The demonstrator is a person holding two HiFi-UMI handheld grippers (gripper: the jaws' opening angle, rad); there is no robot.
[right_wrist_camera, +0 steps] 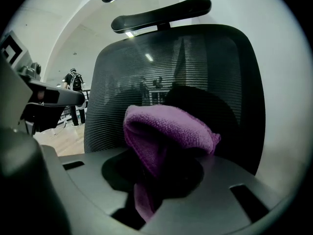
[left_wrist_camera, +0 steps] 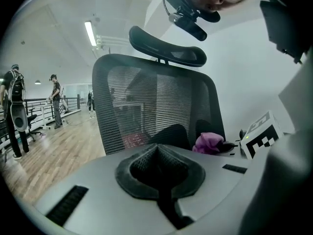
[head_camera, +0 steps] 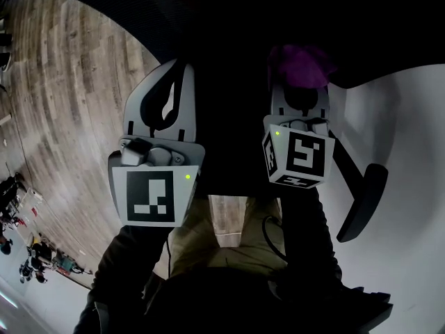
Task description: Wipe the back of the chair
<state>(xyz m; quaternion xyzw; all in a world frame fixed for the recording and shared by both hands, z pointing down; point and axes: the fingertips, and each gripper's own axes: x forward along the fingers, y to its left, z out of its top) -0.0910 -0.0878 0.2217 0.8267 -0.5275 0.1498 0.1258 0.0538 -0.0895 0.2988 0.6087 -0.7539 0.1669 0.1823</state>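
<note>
While right tool [right_wrist_camera: 164,177] clamps purple cloth [right_wrist_camera: 166,126] facing chair back [right_wrist_camera: 210,67], left tool [left_wrist_camera: 159,173] sits closed, empty.

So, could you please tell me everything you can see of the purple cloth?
The purple cloth looks like a soft, nubbly fabric, bunched into a rounded fold. The right hand-held gripper is shut on it, and a tail of it hangs down between the jaws. It is held up in front of the chair's black mesh back; I cannot tell whether it touches the mesh.
</note>
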